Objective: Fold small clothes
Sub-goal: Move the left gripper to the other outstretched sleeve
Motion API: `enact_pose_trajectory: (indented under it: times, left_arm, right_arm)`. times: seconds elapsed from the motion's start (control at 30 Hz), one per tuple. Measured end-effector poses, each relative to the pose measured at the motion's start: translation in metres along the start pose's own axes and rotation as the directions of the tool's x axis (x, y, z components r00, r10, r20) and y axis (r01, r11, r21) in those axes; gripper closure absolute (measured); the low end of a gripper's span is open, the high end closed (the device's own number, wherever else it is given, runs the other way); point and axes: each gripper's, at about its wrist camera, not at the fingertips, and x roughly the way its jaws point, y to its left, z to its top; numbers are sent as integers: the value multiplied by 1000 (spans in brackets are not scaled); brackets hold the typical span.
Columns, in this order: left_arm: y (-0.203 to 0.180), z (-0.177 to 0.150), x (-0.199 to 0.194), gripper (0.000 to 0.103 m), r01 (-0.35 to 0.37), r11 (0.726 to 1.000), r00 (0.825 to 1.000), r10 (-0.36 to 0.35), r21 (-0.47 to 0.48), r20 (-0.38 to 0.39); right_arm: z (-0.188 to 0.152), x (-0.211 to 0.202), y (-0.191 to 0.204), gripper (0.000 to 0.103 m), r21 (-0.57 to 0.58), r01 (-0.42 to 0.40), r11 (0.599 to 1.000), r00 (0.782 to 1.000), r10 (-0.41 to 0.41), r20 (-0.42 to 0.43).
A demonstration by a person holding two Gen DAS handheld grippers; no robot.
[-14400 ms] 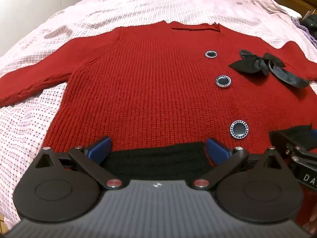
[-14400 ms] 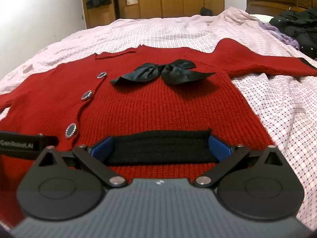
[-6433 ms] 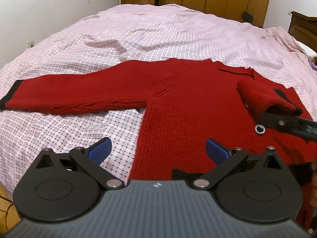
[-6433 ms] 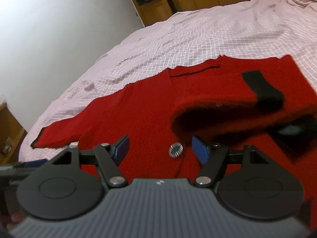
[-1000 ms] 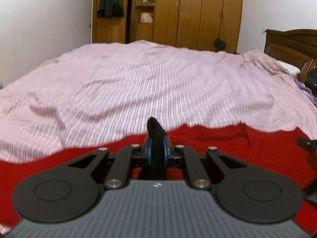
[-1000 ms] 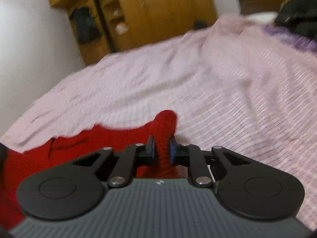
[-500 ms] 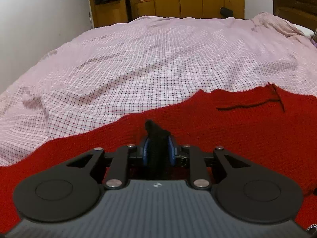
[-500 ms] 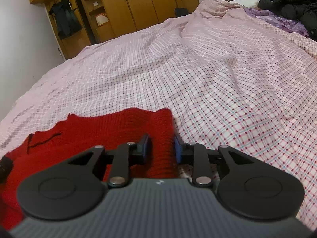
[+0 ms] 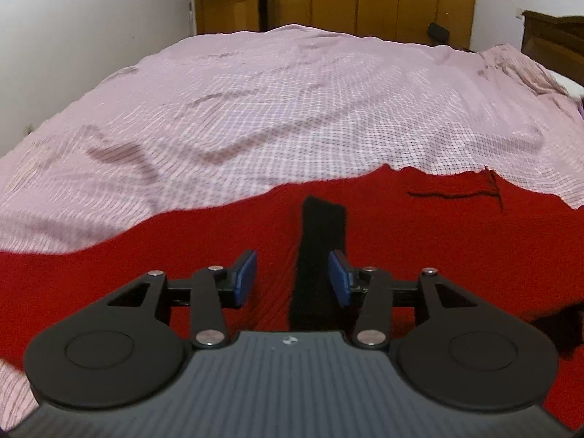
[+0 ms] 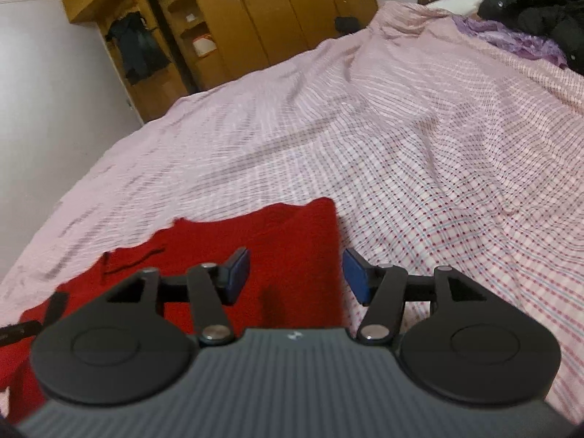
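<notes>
Two grippers are releasing: left gripper [image 9: 292,277] and right gripper [image 10: 296,277] jaws opening, blue fingers [image 9: 244,276] clear of fabric. Between the left fingers lies the black knit cuff [image 9: 321,244], laid onto the red knitted sweater [image 9: 419,252], evidently completing a fold. Beyond spreads the pink checked bedsheet [image 9: 310,109].
</notes>
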Motion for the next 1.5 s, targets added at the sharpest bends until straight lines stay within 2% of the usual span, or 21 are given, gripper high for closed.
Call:
enact_pose_trajectory:
  times: [0.37, 0.57, 0.87, 1.07, 1.17, 1.5]
  left_arm:
    - [26, -33, -53, 51, -27, 996, 999, 24, -80, -40]
    - [36, -49, -79, 51, -42, 993, 998, 37, -107, -45]
    - [56, -66, -110, 51, -65, 988, 997, 59, -139, -49]
    - [72, -78, -123, 51, -89, 981, 995, 81, -174, -53]
    - [82, -84, -127, 51, -100, 974, 994, 90, -201, -57]
    - [113, -98, -128, 51, -115, 953, 992, 98, -280, -74]
  right_arm:
    - [-24, -59, 37, 44, -15, -108, 994, 994, 108, 11]
    - [-39, -81, 56, 44, -32, -156, 987, 988, 156, -11]
    - [-52, -109, 86, 44, -119, -205, 972, 978, 199, -61]
    - [-65, -119, 96, 44, -144, -206, 968, 976, 194, -94]
    - [-75, -120, 100, 37, -153, -196, 969, 978, 181, -108]
    - [-98, -120, 105, 37, -198, -119, 973, 989, 98, -111]
